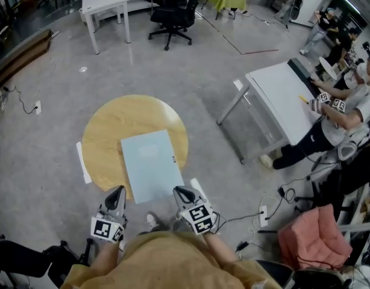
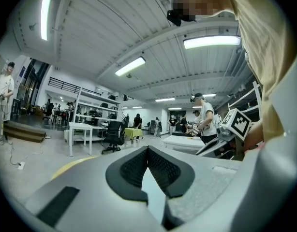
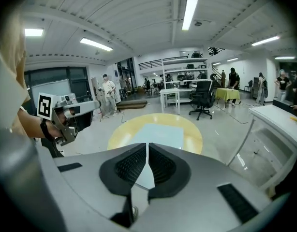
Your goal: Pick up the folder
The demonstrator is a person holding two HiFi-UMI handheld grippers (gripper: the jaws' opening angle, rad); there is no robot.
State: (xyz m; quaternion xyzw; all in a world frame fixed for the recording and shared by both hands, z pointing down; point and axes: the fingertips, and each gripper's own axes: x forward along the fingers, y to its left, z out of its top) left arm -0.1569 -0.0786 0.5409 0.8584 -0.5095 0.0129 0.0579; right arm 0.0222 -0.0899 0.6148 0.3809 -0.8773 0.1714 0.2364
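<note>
Pale blue flat rectangular folder (image 1: 152, 164) lies on the round yellow wooden counter (image 1: 109, 125). It sits toward the 6 o'clock rim, and its near corner at 5 o'clock hangs past the edge.

Left tool (image 1: 117, 191) is at the folder's 7 o'clock corner and right tool (image 1: 184, 192) at its 5 o'clock corner. Both have their jaws pressed together with nothing between them. Neither is clearly touching the folder.

Risks:
- Closed jaws can't bite, so going in like this would likely shove the thin folder across the smooth top.
- A nudge on the overhanging corner could tip it off the rim.
- A one-sided pinch could let the cover flop open.

The counter is otherwise bare. The room is an open workspace with a grey concrete floor. A black office chair (image 1: 173, 8) and a white table (image 1: 106, 5) are at 12 o'clock. People work at a white bench (image 1: 281, 98) at 3 o'clock. Cables trail on the floor.
</note>
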